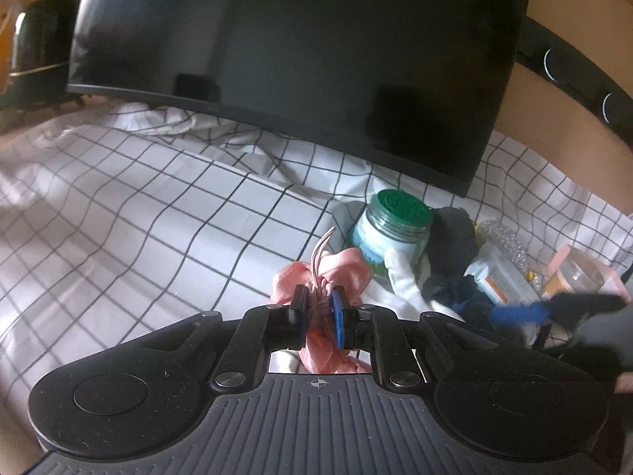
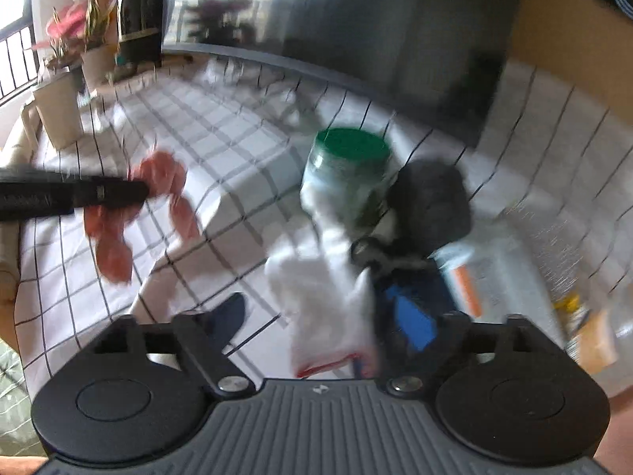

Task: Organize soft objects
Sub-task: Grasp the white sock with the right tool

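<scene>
My left gripper (image 1: 319, 308) is shut on a pink fabric piece (image 1: 348, 267) with a cord and holds it above the checked cloth; it also shows in the right wrist view (image 2: 158, 176) beside the left gripper's fingers (image 2: 118, 194). My right gripper (image 2: 328, 316) is open around a white sock (image 2: 324, 289), its fingers on either side, blurred by motion. It also shows in the left wrist view (image 1: 554, 308). A dark grey soft item (image 2: 431, 194) lies behind the sock, also in the left wrist view (image 1: 451, 237).
A green-lidded jar (image 1: 395, 217) stands by the soft pile. A large black monitor (image 1: 296, 39) spans the back. Packets (image 1: 502, 277) and a small container (image 1: 577, 273) lie right. A white checked cloth (image 1: 138, 206) covers the table. Potted plants (image 2: 79, 39) stand far left.
</scene>
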